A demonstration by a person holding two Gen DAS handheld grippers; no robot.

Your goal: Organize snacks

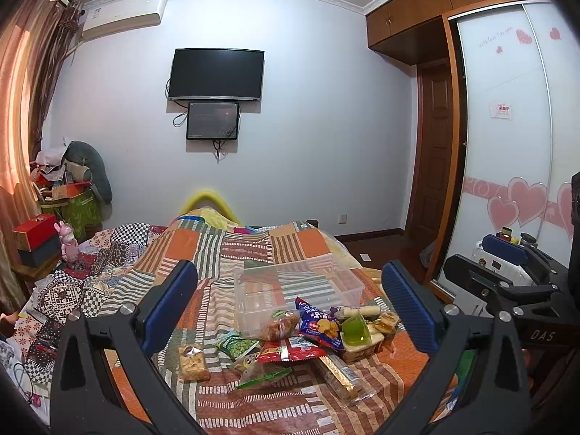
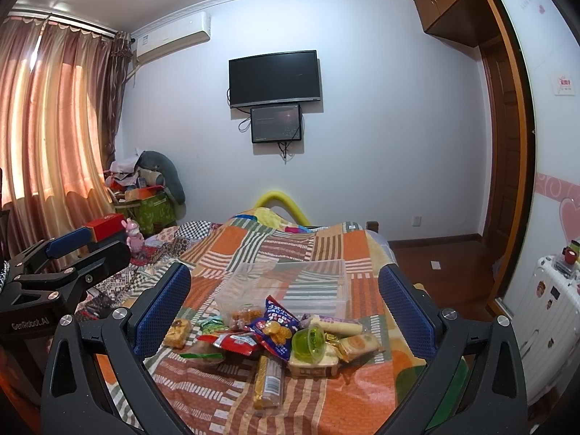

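Snacks (image 1: 290,340) lie in a loose pile on the bed (image 1: 253,253), touching the near wall of the clear bin (image 1: 295,290). The bin holds nothing visible. Within the pile, the blue chip bag (image 1: 319,326) leans against the bin; the green cup (image 1: 353,328) sits just right of that bag; the red packet (image 1: 290,351) lies in front of the bag.

Left tongs (image 1: 290,311) are spread wide and hold nothing; the pile lies between and beyond their fingers. Right tongs (image 2: 286,311) are likewise spread and hold nothing, with the pile between their fingers.

The left view alone shows the right tongs from the side, right of the bin. The right view alone shows the full curtain (image 2: 54,127) and the left tongs, left of the bin.
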